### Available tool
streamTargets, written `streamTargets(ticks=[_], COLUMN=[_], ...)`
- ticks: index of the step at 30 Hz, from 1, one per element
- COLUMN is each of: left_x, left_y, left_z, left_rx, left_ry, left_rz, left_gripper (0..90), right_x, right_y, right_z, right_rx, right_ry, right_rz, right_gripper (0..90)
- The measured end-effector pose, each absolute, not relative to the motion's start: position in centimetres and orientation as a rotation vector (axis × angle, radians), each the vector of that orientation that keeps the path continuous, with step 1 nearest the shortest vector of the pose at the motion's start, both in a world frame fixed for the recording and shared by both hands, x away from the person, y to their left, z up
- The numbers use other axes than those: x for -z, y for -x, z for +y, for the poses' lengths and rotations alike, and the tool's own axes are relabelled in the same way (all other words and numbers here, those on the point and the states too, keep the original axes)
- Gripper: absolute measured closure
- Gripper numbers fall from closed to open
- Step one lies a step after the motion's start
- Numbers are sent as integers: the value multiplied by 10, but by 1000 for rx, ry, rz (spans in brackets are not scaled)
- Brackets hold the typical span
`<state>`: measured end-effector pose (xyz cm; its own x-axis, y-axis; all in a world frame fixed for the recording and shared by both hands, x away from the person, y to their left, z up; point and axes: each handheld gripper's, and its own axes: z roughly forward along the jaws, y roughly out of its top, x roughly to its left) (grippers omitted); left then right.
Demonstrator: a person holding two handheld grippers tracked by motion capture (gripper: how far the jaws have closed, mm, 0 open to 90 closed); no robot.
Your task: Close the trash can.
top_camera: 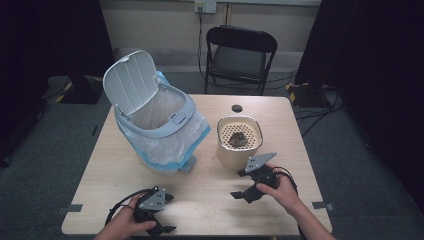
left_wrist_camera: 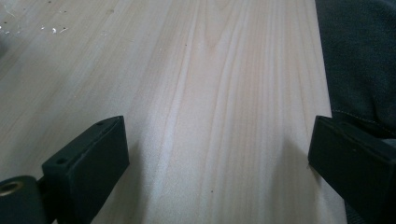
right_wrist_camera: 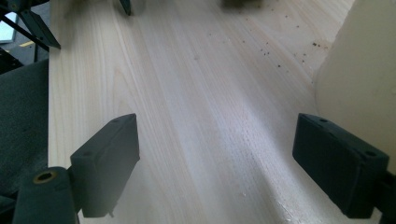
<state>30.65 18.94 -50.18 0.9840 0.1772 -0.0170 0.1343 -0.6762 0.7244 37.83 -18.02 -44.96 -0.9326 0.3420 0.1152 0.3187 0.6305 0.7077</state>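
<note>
A white bin [top_camera: 160, 125] with its lid [top_camera: 130, 80] up and a clear, blue-edged bag lining it stands on the table's left half. To its right is a cream pot [top_camera: 239, 145] whose perforated insert holds a dark clump [top_camera: 238, 140]. My right gripper [top_camera: 238, 184] hovers just in front of the pot, open with nothing between its fingers; in the right gripper view [right_wrist_camera: 219, 158] the pot's wall [right_wrist_camera: 364, 70] rises at the right. My left gripper [top_camera: 169, 213] rests near the table's front edge, open and empty [left_wrist_camera: 217, 163] over bare wood.
The wooden table [top_camera: 200, 200] has dark crumbs [right_wrist_camera: 280, 51] near the pot and a small black disc [top_camera: 236, 108] at the back. A black folding chair [top_camera: 241, 55] stands behind it. The table's edge [left_wrist_camera: 324, 70] runs close to my left gripper.
</note>
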Motion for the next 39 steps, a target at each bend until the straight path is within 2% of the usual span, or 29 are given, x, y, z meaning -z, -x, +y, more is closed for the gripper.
streamTargets(ticks=[14,28,29,33,39], left_x=[502,502,502,502,502], left_y=[-306,-306,-306,-306,-306], left_z=[189,189,189,189,192], left_rx=[-72,-73,-72,-75,-80], left_ry=[-2322,-2321,-2321,-2325,-2315], left_rz=[218,222,222,220,236], left_gripper=[43,42,42,41,44], right_x=[476,494,497,501,501], right_y=[-376,-367,-365,-364,-364], right_z=[-184,-179,-179,-180,-180], right_rx=[-1138,-1109,-1120,-1162,-1156], right_ry=[-603,-483,-460,-464,-467], right_rz=[2821,2775,2760,2737,2734], right_gripper=[143,132,100,63,52])
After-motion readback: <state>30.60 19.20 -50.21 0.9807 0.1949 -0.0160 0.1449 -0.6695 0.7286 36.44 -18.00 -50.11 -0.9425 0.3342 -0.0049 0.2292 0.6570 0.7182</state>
